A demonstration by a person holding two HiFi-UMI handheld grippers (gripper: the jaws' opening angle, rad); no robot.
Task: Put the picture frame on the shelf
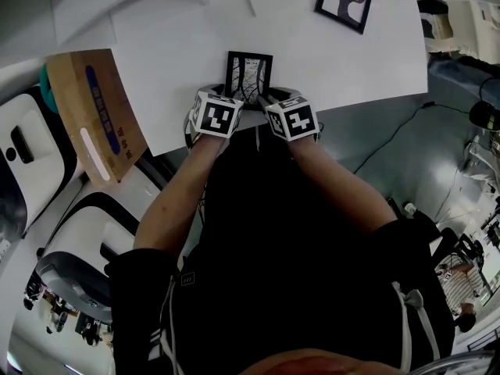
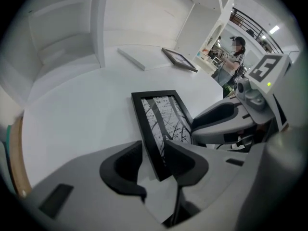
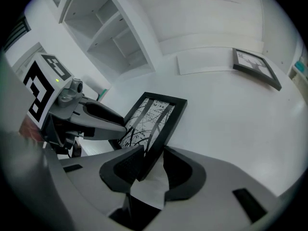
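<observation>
Picture frame (image 1: 249,75) rests on the white tabletop (image 1: 351,61), directly ahead of both tongs, with its two near corners reaching in between their jaws. A brown board (image 1: 98,112) lies out past the left gripper's outer side. The left gripper (image 2: 154,165) stands spread around the frame's left corner, with a gap at its outer pad. The right gripper (image 3: 151,170) is likewise apart around the right corner. A deer print (image 1: 344,0) lies well beyond the right gripper.

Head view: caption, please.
Left gripper and right gripper, open, straddle near corners of a black picture frame on a white table.
</observation>
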